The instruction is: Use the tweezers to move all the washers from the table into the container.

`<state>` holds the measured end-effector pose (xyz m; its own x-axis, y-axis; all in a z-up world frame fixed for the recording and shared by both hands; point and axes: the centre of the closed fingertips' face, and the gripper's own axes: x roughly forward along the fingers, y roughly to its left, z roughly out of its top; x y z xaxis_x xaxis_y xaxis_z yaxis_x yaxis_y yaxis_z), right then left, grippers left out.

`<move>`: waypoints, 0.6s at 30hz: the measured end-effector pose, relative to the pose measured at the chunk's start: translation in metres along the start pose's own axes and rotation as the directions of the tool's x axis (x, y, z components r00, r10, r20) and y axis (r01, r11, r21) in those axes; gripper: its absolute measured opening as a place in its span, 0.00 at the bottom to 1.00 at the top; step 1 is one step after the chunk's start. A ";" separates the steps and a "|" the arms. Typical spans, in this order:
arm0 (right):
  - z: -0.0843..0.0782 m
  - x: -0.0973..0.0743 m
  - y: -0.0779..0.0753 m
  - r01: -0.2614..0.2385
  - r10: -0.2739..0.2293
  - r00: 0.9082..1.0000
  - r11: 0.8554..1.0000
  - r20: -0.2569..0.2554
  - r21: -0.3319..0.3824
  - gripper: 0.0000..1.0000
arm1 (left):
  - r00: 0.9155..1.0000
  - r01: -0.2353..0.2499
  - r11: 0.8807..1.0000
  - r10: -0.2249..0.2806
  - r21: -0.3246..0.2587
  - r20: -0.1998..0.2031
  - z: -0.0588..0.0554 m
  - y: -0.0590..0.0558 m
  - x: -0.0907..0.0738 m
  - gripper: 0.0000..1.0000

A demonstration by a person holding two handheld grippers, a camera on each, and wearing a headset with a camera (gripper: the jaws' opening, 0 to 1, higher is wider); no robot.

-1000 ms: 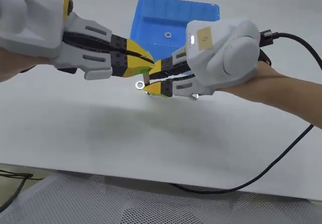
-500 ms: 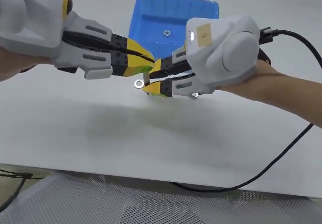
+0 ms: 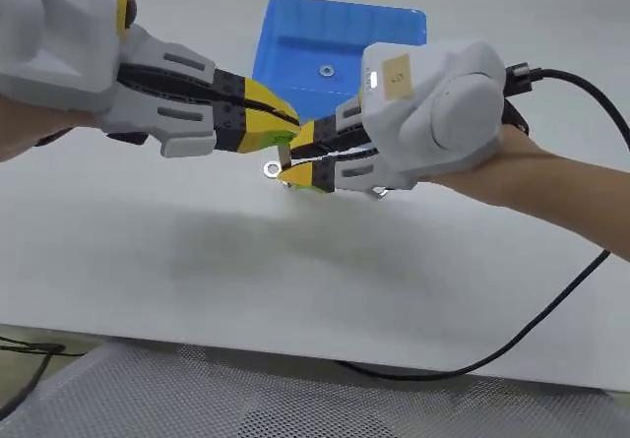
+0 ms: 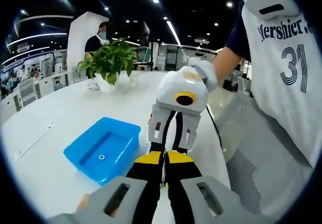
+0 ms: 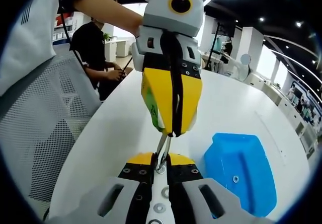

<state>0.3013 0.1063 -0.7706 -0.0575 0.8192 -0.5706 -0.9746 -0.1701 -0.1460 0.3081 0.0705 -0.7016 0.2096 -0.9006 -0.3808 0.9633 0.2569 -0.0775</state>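
Note:
Thin silver tweezers (image 5: 166, 146) run between the two grippers, which meet tip to tip above the white table (image 3: 295, 261). My left gripper (image 3: 283, 126) comes in from the left and is shut on the tweezers' upper end. My right gripper (image 3: 295, 162) comes in from the right, and its jaws are closed narrowly around the lower end (image 5: 160, 168). One washer (image 3: 272, 169) lies on the table just below the tips, and another washer (image 3: 379, 191) sits under the right gripper. The blue container (image 3: 295, 34) stands behind with a washer (image 3: 326, 70) inside.
Two more washers (image 5: 164, 191) lie close under the right gripper's jaws. A black cable (image 3: 571, 271) trails from the right gripper over the table's near edge. A mesh chair (image 3: 197, 399) is below that edge. A potted plant (image 4: 108, 63) stands far back.

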 end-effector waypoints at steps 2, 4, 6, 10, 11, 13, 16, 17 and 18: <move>0.003 -0.001 -0.001 -0.001 0.001 1.000 1.000 0.003 -0.004 0.10 | 1.000 0.002 1.000 -0.002 0.005 -0.001 0.004 0.000 -0.002 0.05; 0.008 -0.005 -0.002 -0.005 0.005 1.000 1.000 0.016 0.000 0.10 | 1.000 0.004 1.000 -0.004 0.007 -0.003 0.008 0.000 -0.004 0.05; 0.012 -0.008 -0.003 -0.002 0.002 1.000 1.000 0.021 -0.006 0.10 | 1.000 0.005 1.000 -0.005 0.006 -0.001 0.013 0.002 -0.006 0.05; 0.017 -0.013 -0.008 0.011 -0.011 0.999 1.000 0.031 -0.019 0.10 | 1.000 0.007 1.000 -0.007 0.029 -0.003 0.025 0.003 -0.009 0.05; 0.020 -0.015 -0.010 0.016 -0.015 0.999 1.000 0.035 -0.021 0.10 | 1.000 0.010 0.999 -0.009 0.033 -0.006 0.028 0.003 -0.010 0.05; 0.025 -0.020 -0.012 0.025 -0.024 0.999 0.999 0.039 -0.033 0.10 | 1.000 0.013 0.999 -0.013 0.044 -0.011 0.033 0.004 -0.011 0.05; 0.032 -0.027 -0.016 0.038 -0.036 0.998 0.998 0.052 -0.040 0.10 | 1.000 0.020 0.999 -0.020 0.045 -0.014 0.041 0.006 -0.013 0.05; 0.034 -0.029 -0.018 0.044 -0.042 0.998 0.998 0.054 -0.045 0.10 | 1.000 0.021 0.998 -0.020 0.054 -0.015 0.044 0.007 -0.014 0.05; 0.036 -0.030 -0.019 0.049 -0.046 0.997 0.998 0.057 -0.048 0.10 | 1.000 0.023 0.998 -0.022 0.064 -0.016 0.047 0.007 -0.014 0.05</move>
<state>0.3140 0.1045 -0.7212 -0.0247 0.8558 -0.5167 -0.9647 -0.1559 -0.2121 0.3201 0.0686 -0.6530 0.1854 -0.9004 -0.3935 0.9766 0.2132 -0.0275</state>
